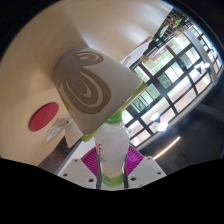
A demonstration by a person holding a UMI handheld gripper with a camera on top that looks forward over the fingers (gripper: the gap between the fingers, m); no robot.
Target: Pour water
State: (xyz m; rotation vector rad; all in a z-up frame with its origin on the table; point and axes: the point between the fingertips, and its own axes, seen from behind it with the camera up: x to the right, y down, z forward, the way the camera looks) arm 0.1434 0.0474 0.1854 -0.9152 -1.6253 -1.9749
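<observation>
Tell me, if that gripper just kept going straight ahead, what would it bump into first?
Nothing new, probably: the gripper already holds a green-and-white bottle between its fingers, tipped toward a beige swirl-patterned cup. That cup looks like the first thing ahead, though depth is hard to judge.

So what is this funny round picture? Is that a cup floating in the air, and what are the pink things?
The picture comes from a little camera riding on a hand-held gripper, a two-finger grabbing tool that a person carries. It looks round because the lens sees very wide. The pink things are soft pads on the fingers, there to help them grip. The cup is not floating: the two fingers squeeze its narrow end, and it is tipped so its open mouth faces us, showing a swirly pattern inside. I cannot see any water in it. Behind it are a big window with dark bars and a pale wall. There is a red round thing further back; I cannot tell what it is.
</observation>
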